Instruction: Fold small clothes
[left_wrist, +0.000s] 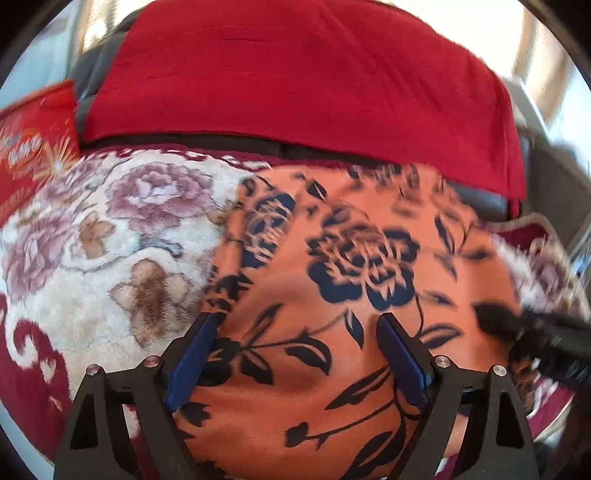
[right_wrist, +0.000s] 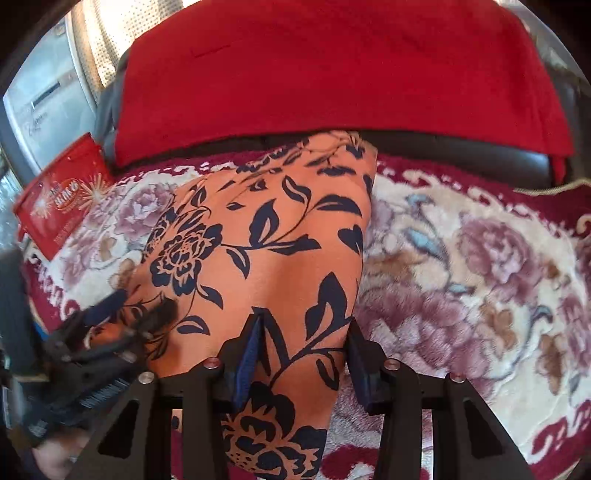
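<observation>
An orange garment with dark blue flowers (left_wrist: 354, 266) lies on a floral plush blanket (left_wrist: 110, 240). It also shows in the right wrist view (right_wrist: 266, 236), running from near the camera toward the back. My left gripper (left_wrist: 297, 321) is open, low over the garment's near part, jaws wide apart. My right gripper (right_wrist: 304, 326) is open over the garment's right edge, with cloth between the jaws. The right gripper also shows at the right of the left wrist view (left_wrist: 517, 325). The left gripper shows blurred at the left of the right wrist view (right_wrist: 122, 306).
A red cloth (left_wrist: 295, 74) drapes over a dark seat back behind the blanket (right_wrist: 461, 258). A red printed packet (right_wrist: 62, 203) lies at the back left. A white appliance (right_wrist: 44, 99) stands at the far left.
</observation>
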